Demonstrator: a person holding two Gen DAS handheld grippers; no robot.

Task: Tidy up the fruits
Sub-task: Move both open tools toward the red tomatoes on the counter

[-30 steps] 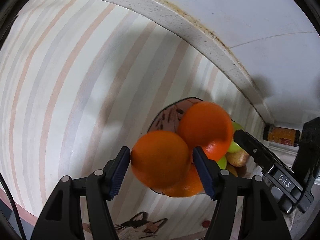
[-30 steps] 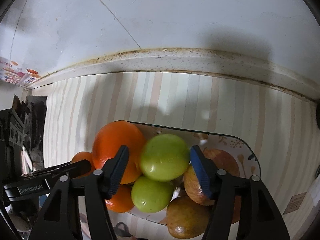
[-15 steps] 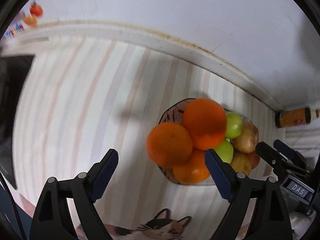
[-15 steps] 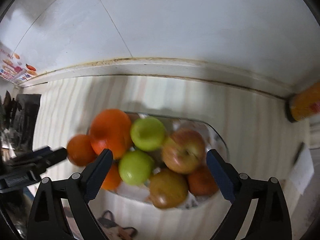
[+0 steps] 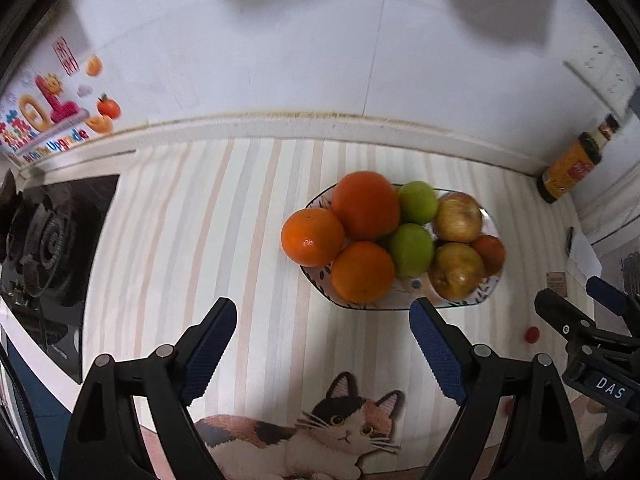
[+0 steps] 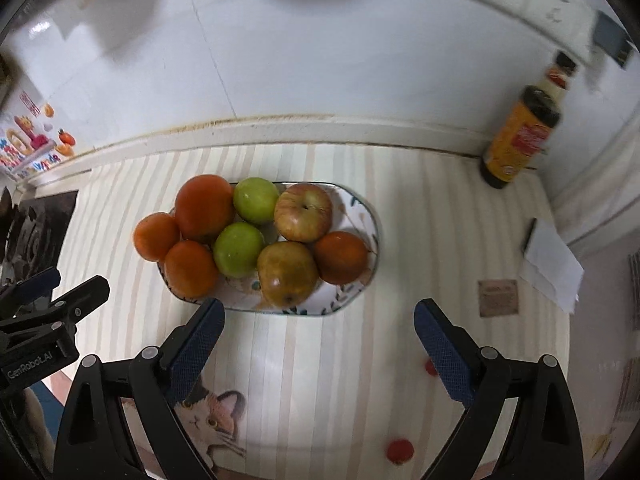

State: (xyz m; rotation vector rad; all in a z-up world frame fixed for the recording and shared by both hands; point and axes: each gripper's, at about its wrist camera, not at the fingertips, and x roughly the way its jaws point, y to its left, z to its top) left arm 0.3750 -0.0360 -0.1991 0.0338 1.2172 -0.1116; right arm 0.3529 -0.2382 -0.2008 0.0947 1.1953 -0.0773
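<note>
A patterned oval plate (image 5: 486, 294) (image 6: 370, 216) on the striped counter holds several fruits: oranges (image 5: 364, 206) (image 6: 204, 206) on its left, two green apples (image 5: 411, 249) (image 6: 238, 249) in the middle, red-yellow apples (image 5: 458, 217) (image 6: 304, 212) on its right. One orange (image 5: 313, 236) (image 6: 156, 236) sits at the plate's left rim. My left gripper (image 5: 322, 354) is open and empty, in front of the plate. My right gripper (image 6: 318, 350) is open and empty, in front of the plate's right end.
A gas hob (image 5: 48, 236) lies at the left. A sauce bottle (image 6: 520, 136) stands by the wall at the back right. White paper (image 6: 552, 264) lies at the right. Small red dots (image 6: 399, 451) and a cat picture (image 5: 336, 428) mark the mat near me.
Both grippers have opened, let go of an orange and a green apple onto the plate, and pulled back and up from it.
</note>
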